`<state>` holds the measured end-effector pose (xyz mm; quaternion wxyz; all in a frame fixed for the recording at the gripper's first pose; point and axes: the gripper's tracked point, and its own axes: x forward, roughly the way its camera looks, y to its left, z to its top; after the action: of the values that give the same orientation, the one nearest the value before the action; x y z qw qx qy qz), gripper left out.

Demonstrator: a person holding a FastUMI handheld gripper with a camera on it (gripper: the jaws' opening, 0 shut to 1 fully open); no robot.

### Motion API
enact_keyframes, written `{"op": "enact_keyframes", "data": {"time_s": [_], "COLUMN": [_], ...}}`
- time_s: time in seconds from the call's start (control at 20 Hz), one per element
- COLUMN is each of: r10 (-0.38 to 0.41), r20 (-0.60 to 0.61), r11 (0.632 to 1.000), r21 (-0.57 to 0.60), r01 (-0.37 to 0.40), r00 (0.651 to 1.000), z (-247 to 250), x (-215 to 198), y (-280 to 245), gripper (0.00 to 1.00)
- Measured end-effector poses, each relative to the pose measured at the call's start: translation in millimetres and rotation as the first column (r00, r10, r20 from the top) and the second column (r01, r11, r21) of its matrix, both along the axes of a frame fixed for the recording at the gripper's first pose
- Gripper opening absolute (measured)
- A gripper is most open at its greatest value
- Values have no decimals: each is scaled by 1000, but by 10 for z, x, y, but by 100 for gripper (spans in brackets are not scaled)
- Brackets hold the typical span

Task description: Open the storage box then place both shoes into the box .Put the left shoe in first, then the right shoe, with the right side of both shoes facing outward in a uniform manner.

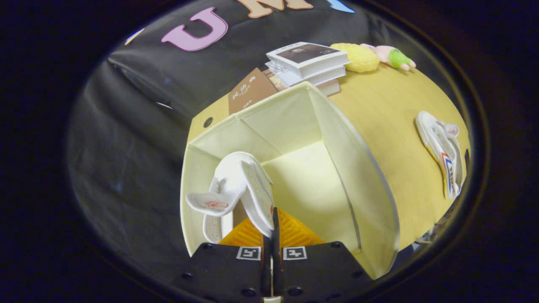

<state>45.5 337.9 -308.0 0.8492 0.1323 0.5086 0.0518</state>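
Observation:
A white shoe (236, 185) hangs just ahead of my gripper (273, 229), whose orange fingers (294, 233) are shut on its upper edge. The shoe is held over the open top of a cream storage box (358, 168), near the box's left wall. The box's inside is bare and its floor shows beyond the shoe. A second white shoe (442, 158) with red and blue stripes lies on its side on the yellow table (387, 113), well to the right of the box.
A stack of books (307, 63) and a brown book (250, 90) sit behind the box. A yellow sponge-like thing (360, 57) and a pink and green toy (391, 57) lie at the table's far edge. Black cloth hangs left of the box.

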Motion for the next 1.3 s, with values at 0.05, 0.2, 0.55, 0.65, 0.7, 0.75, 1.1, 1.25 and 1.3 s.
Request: {"op": "enact_keyframes", "data": {"time_s": [0.05, 0.2, 0.55, 0.65, 0.7, 0.75, 1.1, 1.25, 1.3], "r10": [-9, -60, -29, 10, 34, 54, 226, 256, 267], "r20": [-2, -11, -48, -83, -100, -103, 40, 114, 132], "r11": [1000, 998, 999, 1000, 998, 992, 960, 949, 947], "r21": [3, 0, -31, 6, 63, 122, 162, 159, 146], "r01": [9, 60, 28, -10, -28, -42, -229, -271, -285], "r00": [1000, 998, 998, 996, 994, 993, 973, 960, 955], "z": [3, -8, -267, -296, -283, -171, 570, 919, 998], "x": [1, -16, -127, -241, -270, -305, -338, -317, -309], "y": [3, -79, 77, 167, 274, 351, 100, -161, -288], "gripper": [5, 5, 5, 9, 25, 40, 100, 100, 100]}}
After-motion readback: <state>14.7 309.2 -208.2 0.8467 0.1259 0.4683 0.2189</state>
